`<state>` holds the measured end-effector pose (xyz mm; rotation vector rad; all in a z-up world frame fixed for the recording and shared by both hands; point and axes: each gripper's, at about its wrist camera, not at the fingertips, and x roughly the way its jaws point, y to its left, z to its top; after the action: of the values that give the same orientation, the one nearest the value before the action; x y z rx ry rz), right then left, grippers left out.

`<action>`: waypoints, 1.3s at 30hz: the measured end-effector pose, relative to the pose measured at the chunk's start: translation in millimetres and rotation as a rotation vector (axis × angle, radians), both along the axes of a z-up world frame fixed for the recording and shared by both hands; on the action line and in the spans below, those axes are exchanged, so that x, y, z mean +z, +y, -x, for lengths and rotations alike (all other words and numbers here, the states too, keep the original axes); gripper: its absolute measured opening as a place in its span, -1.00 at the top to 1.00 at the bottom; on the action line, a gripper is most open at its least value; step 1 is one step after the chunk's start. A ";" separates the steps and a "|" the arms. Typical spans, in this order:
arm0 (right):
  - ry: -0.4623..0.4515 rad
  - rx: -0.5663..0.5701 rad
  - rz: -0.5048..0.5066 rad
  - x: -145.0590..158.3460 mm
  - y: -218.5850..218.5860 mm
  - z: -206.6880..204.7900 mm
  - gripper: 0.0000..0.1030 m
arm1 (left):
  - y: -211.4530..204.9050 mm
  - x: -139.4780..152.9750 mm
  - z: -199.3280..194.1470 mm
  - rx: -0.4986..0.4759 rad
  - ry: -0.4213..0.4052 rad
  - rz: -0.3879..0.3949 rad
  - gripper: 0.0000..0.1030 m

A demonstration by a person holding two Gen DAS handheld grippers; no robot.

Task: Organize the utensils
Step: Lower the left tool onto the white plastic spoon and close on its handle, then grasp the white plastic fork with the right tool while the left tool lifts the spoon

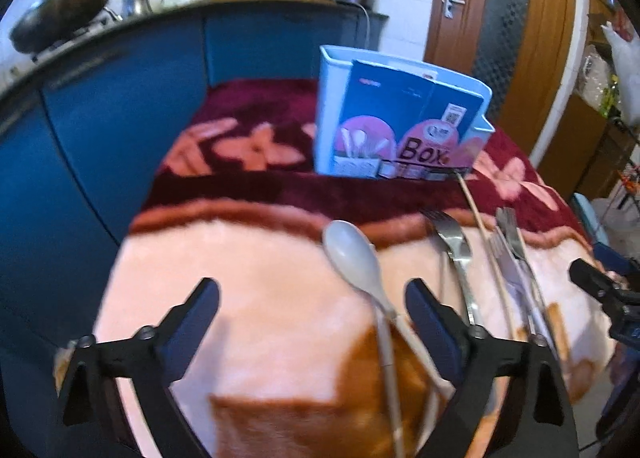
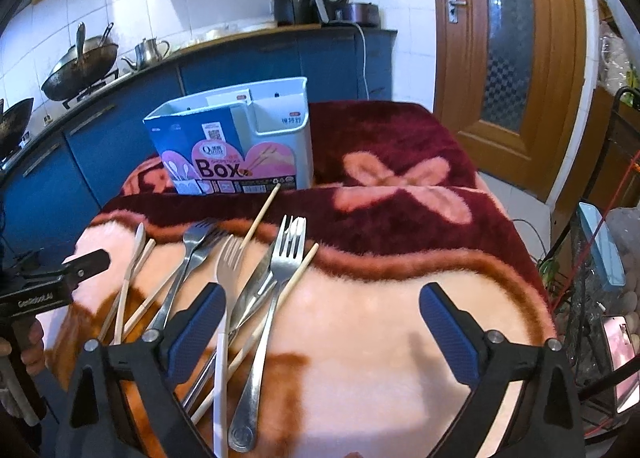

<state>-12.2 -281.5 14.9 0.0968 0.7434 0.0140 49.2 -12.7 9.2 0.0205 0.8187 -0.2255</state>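
A light blue utensil box labelled "Box" stands upright at the far side of the blanket; it also shows in the right wrist view. Loose utensils lie on the pink part of the blanket. A white spoon lies between my left gripper's open fingers, nearer the right one. Steel forks and chopsticks lie to its right. My left gripper is open and empty. My right gripper is open and empty, with several forks, a white-handled fork and chopsticks by its left finger.
A red and pink floral blanket covers the table. Blue kitchen cabinets stand close on the left with woks and a kettle on the counter. A wooden door is at the back right. Clutter stands at the right edge.
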 end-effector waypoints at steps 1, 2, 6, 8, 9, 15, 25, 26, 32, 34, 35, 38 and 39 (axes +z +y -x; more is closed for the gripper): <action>0.010 0.001 -0.001 -0.3 -0.7 -2.0 -0.83 | -3.5 -1.6 -3.1 -0.007 0.012 0.002 -0.62; 0.021 0.002 -0.003 -0.8 -1.1 -4.3 -0.81 | -6.3 -3.3 -5.6 -0.013 0.023 0.002 -0.58; 0.072 0.008 -0.022 -4.9 -3.4 -14.4 -0.66 | -13.6 -10.4 -16.4 -0.039 0.085 0.010 -0.38; 0.095 0.015 -0.029 -7.2 -3.7 -18.9 -0.57 | -15.6 -14.4 -23.2 -0.050 0.117 0.023 -0.29; 0.100 0.019 -0.028 -8.0 -3.0 -20.0 -0.51 | -15.9 -16.0 -25.6 -0.053 0.128 0.030 -0.23; 0.122 0.041 -0.008 -11.6 1.0 -22.7 -0.38 | -11.5 -22.4 -38.1 -0.043 0.183 0.096 0.10; 0.121 0.062 0.015 -5.5 7.3 -20.4 -0.33 | -5.0 -23.3 -45.8 -0.074 0.254 0.224 0.47; 0.120 0.064 0.017 -4.5 7.9 -20.1 -0.32 | -3.9 -23.2 -45.6 -0.077 0.257 0.237 0.47; 0.113 0.083 0.019 3.4 14.2 -19.5 -0.26 | -1.1 -13.9 -35.8 -0.082 0.190 0.225 0.52; 0.113 0.093 0.013 4.3 17.2 -19.7 -0.20 | -0.4 -9.2 -33.0 -0.083 0.162 0.214 0.56; 0.116 0.102 0.008 4.9 19.7 -19.7 -0.18 | -0.2 -7.4 -31.6 -0.083 0.151 0.209 0.57; 0.126 0.135 0.004 6.1 29.7 -19.8 -0.11 | 0.8 -2.8 -27.8 -0.088 0.127 0.199 0.95; 0.133 0.149 0.006 6.4 34.4 -20.5 -0.05 | 1.5 -1.8 -26.8 -0.090 0.122 0.199 0.95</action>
<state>8.3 -247.1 21.3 0.0370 0.8819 0.1481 76.0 -11.2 7.5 -0.1449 0.9143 -0.3951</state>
